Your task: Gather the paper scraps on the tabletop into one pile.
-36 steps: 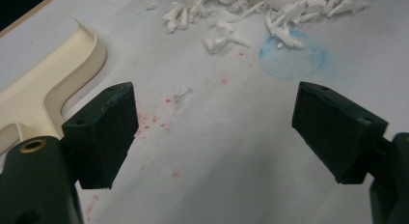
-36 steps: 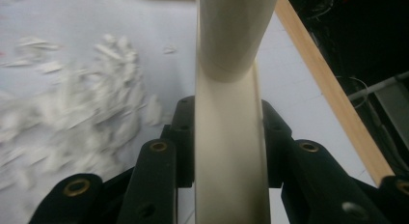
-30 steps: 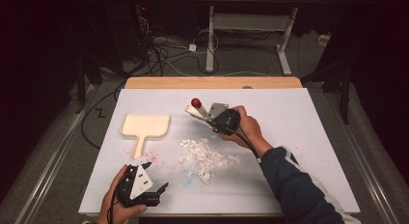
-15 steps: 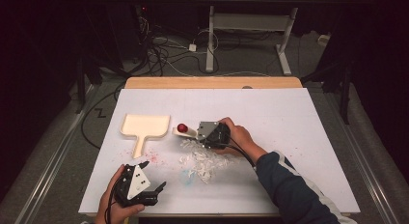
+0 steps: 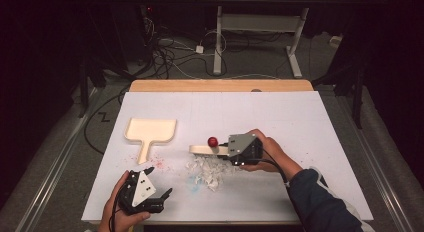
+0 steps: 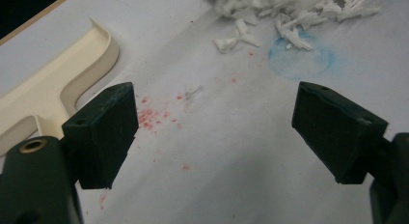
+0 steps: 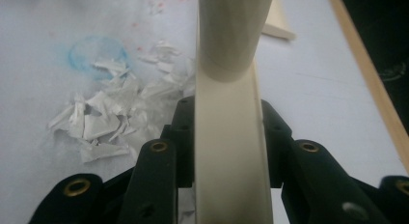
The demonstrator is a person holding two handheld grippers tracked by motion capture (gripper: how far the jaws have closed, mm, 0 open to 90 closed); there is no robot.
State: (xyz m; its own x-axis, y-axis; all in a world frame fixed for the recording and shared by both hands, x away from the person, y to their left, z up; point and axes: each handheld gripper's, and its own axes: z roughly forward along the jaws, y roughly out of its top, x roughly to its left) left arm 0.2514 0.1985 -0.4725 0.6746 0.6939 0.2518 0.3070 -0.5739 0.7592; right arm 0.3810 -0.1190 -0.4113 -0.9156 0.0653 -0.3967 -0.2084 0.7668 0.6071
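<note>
Brush [image 7: 230,89] top cut off by frame edge; dustpan [image 6: 53,84] partly out of shot.

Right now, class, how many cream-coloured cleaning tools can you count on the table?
2. A dustpan lies at the table's left, untouched. A brush with a red knob is gripped by the right tongs, beside the paper scraps.

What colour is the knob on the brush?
Red; the knob on the cream brush shows best in the high view.
</note>
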